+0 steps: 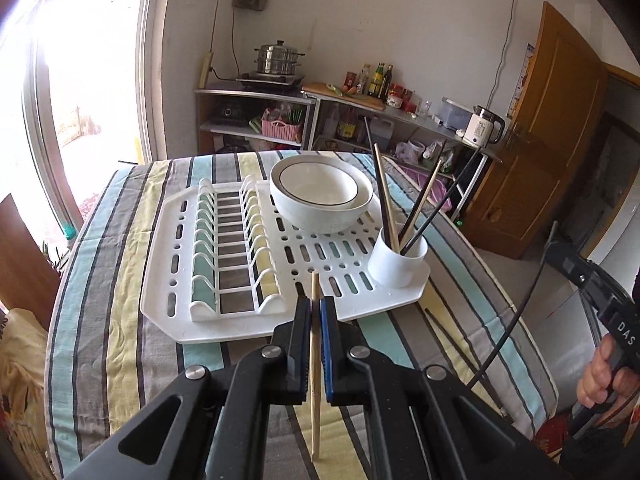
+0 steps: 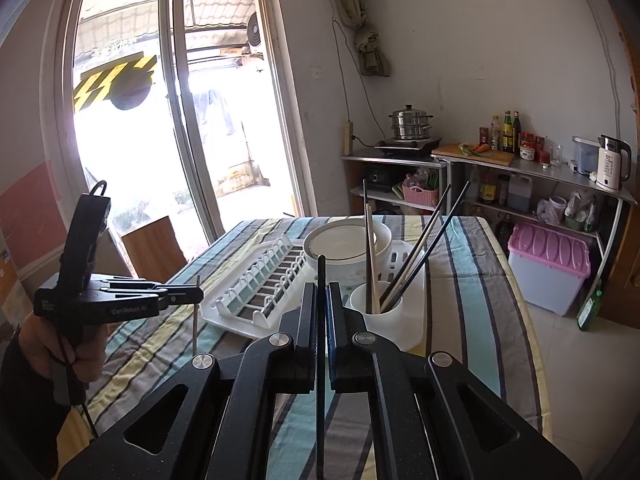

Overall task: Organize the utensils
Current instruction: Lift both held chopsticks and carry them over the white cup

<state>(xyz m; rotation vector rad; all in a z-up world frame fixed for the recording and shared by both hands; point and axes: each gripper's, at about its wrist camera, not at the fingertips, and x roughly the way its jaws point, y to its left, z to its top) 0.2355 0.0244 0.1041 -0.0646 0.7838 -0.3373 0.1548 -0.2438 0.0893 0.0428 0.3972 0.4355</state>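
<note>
Quick look at the chopstick sorting: both grippers are loaded rn. Left gripper (image 1: 315,304) is pinched narrow on a light wooden chopstick (image 1: 315,380), held roughly upright, one end poking up above the fingertips and the rest hanging down toward the striped tablecloth (image 1: 120,320). Right gripper (image 2: 321,290) is clamped tight on a black chopstick (image 2: 320,400), also about vertical.

Target looks like the white cup (image 1: 396,260) at the near right corner of the drying rack (image 1: 248,332), w/ several chopsticks already leaning in it.

Key relation imo: from the left gripper the cup lies farther off and to the right, so it needs a diagonal carry. In the right wrist view the cup (image 2: 376,308) is just beyond the fingers, slightly right, so the right hand seems nearer. Sticks are already upright, so mostly line up over the mouth and lower.
</note>
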